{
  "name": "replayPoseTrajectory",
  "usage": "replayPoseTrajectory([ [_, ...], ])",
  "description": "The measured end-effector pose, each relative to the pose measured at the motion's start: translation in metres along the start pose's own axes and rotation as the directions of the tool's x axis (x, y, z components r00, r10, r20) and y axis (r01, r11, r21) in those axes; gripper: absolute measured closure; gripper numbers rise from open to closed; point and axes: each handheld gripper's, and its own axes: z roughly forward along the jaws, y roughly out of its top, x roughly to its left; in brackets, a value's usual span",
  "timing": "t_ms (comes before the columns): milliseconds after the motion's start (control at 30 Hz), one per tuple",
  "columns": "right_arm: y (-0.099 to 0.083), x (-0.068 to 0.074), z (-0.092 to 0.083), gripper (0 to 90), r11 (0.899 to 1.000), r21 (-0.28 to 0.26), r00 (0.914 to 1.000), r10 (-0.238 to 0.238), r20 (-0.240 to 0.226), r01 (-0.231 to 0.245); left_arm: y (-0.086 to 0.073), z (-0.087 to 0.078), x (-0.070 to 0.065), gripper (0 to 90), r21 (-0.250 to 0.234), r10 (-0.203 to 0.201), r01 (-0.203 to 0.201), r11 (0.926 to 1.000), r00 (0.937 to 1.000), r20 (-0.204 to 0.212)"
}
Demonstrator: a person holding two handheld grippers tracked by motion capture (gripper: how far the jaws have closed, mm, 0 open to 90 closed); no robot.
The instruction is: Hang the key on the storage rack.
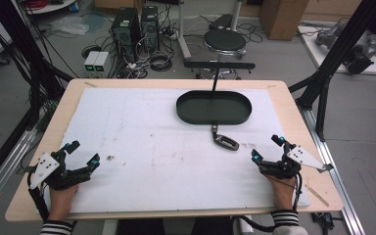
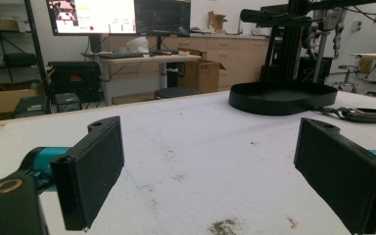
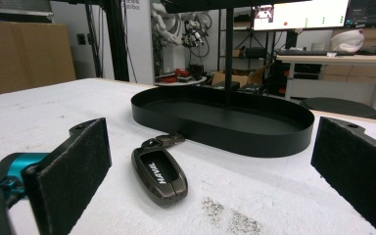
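Note:
A dark car key fob lettered HAVAL lies flat on the white mat, just in front of a black oval tray that holds nothing. My right gripper rests at the table's right front, open, its jaws wide apart with the fob a short way ahead between them. My left gripper lies at the left front, also open, with bare mat between its jaws. From the left gripper view the fob sits far right beside the tray.
The white foam mat covers most of the wooden table. A black stand rises behind the tray. Small dirt stains mark the mat. Black frame posts flank the table; a stool and computers stand beyond.

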Motion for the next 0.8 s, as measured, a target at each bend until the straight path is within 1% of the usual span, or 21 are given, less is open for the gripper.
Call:
replayPoseTrajectory([
  [67,0.0000,-0.0001,-0.0001,0.2,1.000,0.001,1.0000,0.003,0.001,-0.003,0.0000,-0.0001,-0.0001,11.8,0.001,0.006,-0.006,1.0000,1.0000,0.002],
  [167,0.0000,-0.0005,-0.0002,0.3,1.000,0.001,1.0000,0.005,0.000,-0.005,0.0000,-0.0001,0.0001,11.7,-0.001,-0.001,0.001,1.0000,1.0000,-0.001],
  [267,0.0000,0.0000,0.0000,0.2,1.000,-0.001,1.0000,0.000,0.001,0.000,0.0000,-0.0003,-0.0001,11.8,-0.001,0.003,-0.003,1.0000,1.0000,-0.001],
  [333,0.0001,0.0001,0.0001,0.2,1.000,0.000,1.0000,-0.005,0.000,0.005,0.0000,-0.0002,0.0004,11.8,-0.001,0.000,0.000,1.0000,1.0000,-0.001],
  [600,0.0002,0.0002,0.0000,0.2,1.000,-0.001,1.0000,0.000,0.000,0.000,0.0002,-0.0001,0.0011,11.8,0.003,-0.008,0.008,1.0000,1.0000,-0.002],
  [667,0.0003,0.0001,0.0005,0.3,1.000,-0.002,0.9999,-0.010,0.000,0.010,0.0001,0.0000,0.0018,11.7,0.001,-0.016,0.016,0.9999,0.9999,-0.002],
  [733,0.0010,0.0001,0.0011,0.2,1.000,0.011,0.9999,-0.010,0.012,0.010,0.0000,-0.0004,0.0020,11.8,-0.001,-0.019,0.019,0.9998,0.9998,-0.003],
  [800,0.0012,0.0006,0.0018,0.2,1.000,0.018,0.9999,-0.002,0.011,0.001,0.0000,-0.0003,0.0017,11.8,-0.001,-0.015,0.015,0.9999,0.9999,-0.001],
])
